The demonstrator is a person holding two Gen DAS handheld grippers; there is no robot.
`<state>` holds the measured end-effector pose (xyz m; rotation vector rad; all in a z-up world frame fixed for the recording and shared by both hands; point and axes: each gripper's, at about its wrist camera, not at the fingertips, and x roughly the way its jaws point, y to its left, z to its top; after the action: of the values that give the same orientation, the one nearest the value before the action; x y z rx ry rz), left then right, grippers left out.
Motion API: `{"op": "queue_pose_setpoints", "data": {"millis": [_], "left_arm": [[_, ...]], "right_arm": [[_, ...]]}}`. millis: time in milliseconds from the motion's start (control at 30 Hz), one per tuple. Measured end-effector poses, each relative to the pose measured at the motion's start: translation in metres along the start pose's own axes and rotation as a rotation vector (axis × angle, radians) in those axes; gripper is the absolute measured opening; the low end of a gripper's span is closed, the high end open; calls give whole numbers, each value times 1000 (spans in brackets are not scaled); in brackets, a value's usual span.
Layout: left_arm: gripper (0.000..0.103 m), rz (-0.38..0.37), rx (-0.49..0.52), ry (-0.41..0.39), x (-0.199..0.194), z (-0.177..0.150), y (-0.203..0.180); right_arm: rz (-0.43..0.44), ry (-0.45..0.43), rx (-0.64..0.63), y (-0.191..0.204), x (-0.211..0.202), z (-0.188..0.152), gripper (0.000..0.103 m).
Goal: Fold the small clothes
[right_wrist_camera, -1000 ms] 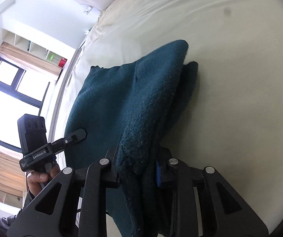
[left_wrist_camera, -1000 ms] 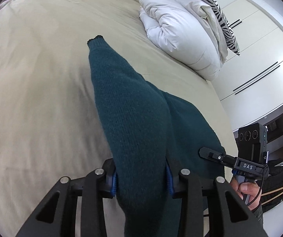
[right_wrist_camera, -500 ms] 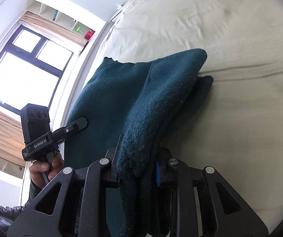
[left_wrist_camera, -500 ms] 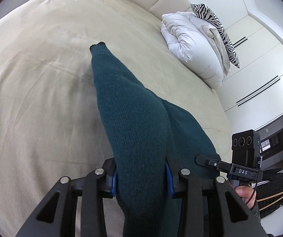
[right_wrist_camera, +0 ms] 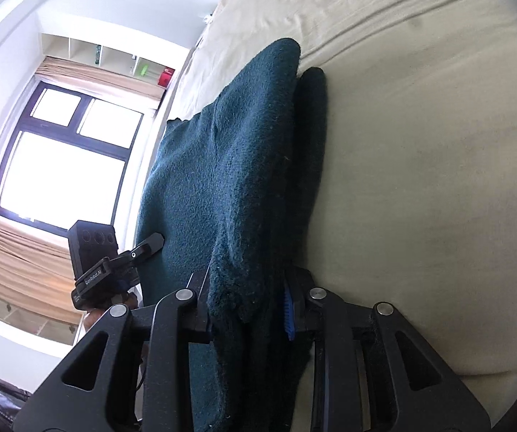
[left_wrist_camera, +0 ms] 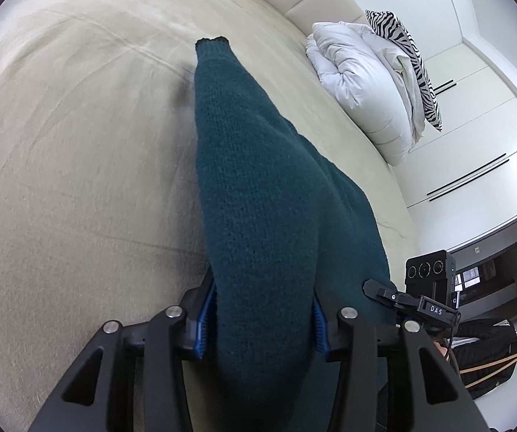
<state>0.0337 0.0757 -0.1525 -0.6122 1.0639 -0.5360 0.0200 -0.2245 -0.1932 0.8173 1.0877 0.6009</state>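
Left tool [left_wrist_camera: 262, 318] clamped on teal knit sweater [left_wrist_camera: 258, 194], sleeve stretching toward upper centre over beige bed [left_wrist_camera: 71, 136]. Right tool [right_wrist_camera: 247, 306] clamped on bunched sweater edge.

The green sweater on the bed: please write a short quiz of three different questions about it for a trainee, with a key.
1. True or false: both tongs are shut on the green sweater.
2. What lies beside the white duvet near the headboard? A) zebra-print pillow B) red blanket C) laptop
3. Fill in: the sweater's far end rests on the beige ____.

Key:
1. True: left tongs and right tongs both clamp the knit.
2. A, the zebra-print pillow.
3. Bed.
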Motion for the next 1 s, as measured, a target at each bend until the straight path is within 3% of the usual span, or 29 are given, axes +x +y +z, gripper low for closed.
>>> {"op": "queue_pose_setpoints", "data": {"millis": [633, 833, 1000], "left_arm": [[50, -17, -19, -20, -7, -2, 2], [50, 27, -7, -94, -35, -1, -9], [54, 24, 58, -160, -62, 5, -33]], "right_arm": [[21, -34, 20, 0, -13, -2, 25], [-65, -83, 48, 6, -51, -8, 40], [-99, -165, 21, 22, -87, -4, 40]]}}
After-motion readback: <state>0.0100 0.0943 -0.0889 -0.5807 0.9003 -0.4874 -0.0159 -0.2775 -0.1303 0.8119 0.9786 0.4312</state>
